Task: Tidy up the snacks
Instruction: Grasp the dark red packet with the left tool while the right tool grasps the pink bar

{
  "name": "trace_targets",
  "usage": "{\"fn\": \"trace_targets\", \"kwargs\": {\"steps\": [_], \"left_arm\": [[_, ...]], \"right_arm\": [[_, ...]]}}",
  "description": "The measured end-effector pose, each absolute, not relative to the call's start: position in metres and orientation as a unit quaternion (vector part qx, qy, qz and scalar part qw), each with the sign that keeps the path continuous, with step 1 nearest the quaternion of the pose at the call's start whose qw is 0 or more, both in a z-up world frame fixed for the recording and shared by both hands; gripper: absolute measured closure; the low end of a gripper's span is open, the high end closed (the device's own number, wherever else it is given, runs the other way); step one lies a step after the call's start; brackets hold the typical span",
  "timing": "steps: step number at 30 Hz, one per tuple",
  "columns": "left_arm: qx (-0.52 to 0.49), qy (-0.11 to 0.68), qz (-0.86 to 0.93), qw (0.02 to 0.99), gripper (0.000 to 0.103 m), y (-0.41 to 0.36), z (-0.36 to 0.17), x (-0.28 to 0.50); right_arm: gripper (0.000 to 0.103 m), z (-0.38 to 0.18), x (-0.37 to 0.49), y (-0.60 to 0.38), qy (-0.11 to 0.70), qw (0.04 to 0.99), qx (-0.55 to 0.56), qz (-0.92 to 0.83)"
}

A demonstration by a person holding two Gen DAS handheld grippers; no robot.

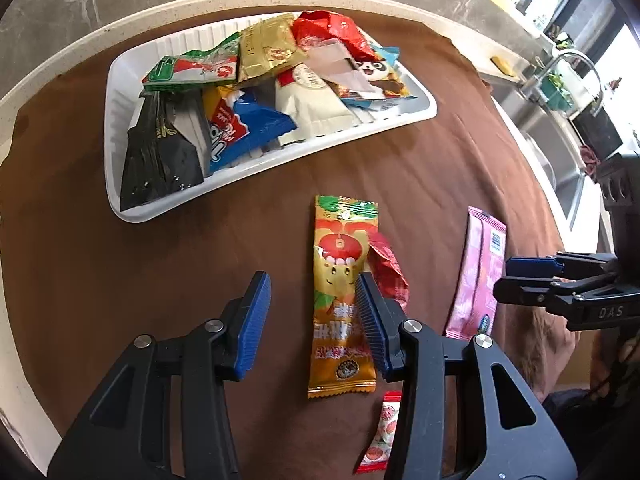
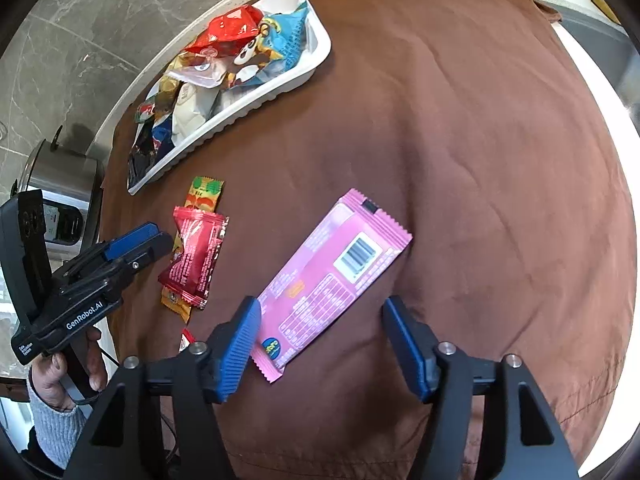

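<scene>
A white tray [image 1: 124, 200] holds several snack packets and also shows in the right wrist view [image 2: 320, 52]. On the brown cloth lie an orange packet [image 1: 340, 280], a dark red packet [image 1: 390, 272] beside it, a small red-and-white packet [image 1: 380, 436] and a pink packet [image 1: 478, 276]. My left gripper [image 1: 312, 320] is open above the cloth, its right finger over the orange packet. My right gripper [image 2: 320, 344] is open, its jaws either side of the near end of the pink packet [image 2: 332, 280]. The dark red packet [image 2: 196, 256] lies on the orange one [image 2: 204, 196].
The brown cloth [image 2: 460, 160] covers a round table with a pale rim [image 1: 60, 64]. A steel appliance [image 2: 64, 192] stands at the left of the right wrist view. A sink and tap [image 1: 560, 80] lie beyond the table at the right.
</scene>
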State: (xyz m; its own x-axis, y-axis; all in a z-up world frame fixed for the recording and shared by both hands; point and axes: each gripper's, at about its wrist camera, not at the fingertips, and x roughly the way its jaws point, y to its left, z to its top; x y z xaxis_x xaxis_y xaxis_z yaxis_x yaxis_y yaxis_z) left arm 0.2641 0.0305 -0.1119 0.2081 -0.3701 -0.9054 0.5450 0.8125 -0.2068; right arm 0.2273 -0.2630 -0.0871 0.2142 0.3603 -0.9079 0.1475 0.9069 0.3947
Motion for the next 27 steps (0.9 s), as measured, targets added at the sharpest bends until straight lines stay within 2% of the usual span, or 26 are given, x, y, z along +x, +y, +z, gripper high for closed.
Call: {"fn": "trace_targets", "kwargs": {"steps": [9, 20, 24, 27], "left_arm": [[0.111, 0.540, -0.348, 0.758, 0.061, 0.006, -0.098, 0.243], [0.175, 0.523, -0.362, 0.752, 0.061, -0.030, -0.109, 0.225], [0.183, 0.524, -0.357, 0.751, 0.063, -0.036, -0.117, 0.225], [0.193, 0.517, -0.354, 0.755, 0.069, -0.037, -0.119, 0.221]], "right_arm": [[0.033, -0.089, 0.226, -0.249, 0.626, 0.754, 0.185, 0.068], [0.031, -0.090, 0.236, -0.220, 0.614, 0.776, 0.130, 0.062], [0.035, -0.091, 0.239, -0.209, 0.604, 0.789, 0.097, 0.060], [0.043, -0.091, 0.240, -0.205, 0.594, 0.799, 0.072, 0.058]]}}
